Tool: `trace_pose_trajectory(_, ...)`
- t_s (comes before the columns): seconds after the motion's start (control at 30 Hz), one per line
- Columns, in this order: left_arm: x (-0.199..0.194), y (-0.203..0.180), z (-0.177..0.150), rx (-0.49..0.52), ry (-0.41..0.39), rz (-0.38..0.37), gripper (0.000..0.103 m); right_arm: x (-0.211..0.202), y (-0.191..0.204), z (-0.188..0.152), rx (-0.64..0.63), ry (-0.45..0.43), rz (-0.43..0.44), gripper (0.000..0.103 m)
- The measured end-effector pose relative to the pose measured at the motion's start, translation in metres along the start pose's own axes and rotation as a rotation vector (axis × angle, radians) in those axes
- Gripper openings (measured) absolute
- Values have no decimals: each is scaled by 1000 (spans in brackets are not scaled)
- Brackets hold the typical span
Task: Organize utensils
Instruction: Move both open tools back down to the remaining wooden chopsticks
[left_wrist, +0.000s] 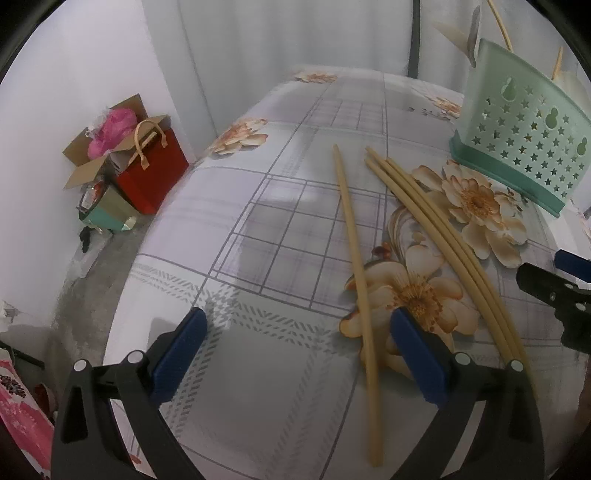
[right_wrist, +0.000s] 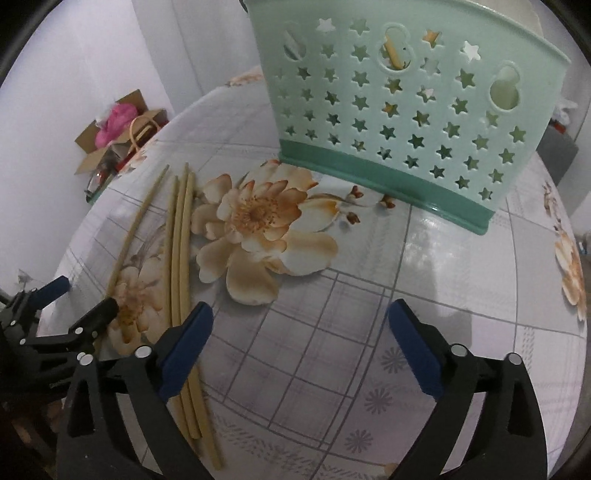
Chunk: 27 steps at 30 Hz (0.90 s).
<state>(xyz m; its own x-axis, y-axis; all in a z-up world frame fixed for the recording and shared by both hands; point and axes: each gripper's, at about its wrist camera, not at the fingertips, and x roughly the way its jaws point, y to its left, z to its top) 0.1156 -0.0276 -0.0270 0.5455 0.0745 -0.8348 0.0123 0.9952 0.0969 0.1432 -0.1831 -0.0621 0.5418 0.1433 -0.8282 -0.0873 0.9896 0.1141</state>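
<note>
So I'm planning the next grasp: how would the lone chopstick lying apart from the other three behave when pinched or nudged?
The lone chopstick looks thin, rigid and probably light, so it should lift without bending. Lying flat on the glossy tablecloth, it may slide or roll if nudged. Its slimness gives wide fingers little to catch, so it could pivot when gripped off-centre.

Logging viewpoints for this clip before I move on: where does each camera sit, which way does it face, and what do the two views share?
Left wrist: sits on the left gripper, looks down across the floral tablecloth at four chopsticks; its own open blue-padded fingers show, the right gripper's tip at the right edge.
Right wrist: sits on the right gripper, faces the green star-cut utensil holder; its own open fingers show, the left gripper at lower left.
Shared: chopsticks, holder, tablecloth, the cardboard box on the floor.
</note>
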Motion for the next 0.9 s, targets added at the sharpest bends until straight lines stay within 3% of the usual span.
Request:
trace_pose_trajectory(0.3,-2,0,-2,-17,3,0,98,15,13,-1,-60,7,-88,95)
trace_pose_trajectory(0.9,-2,2,-2,-39,9,-12,98,7,5,-5,-42,-22,-97,95)
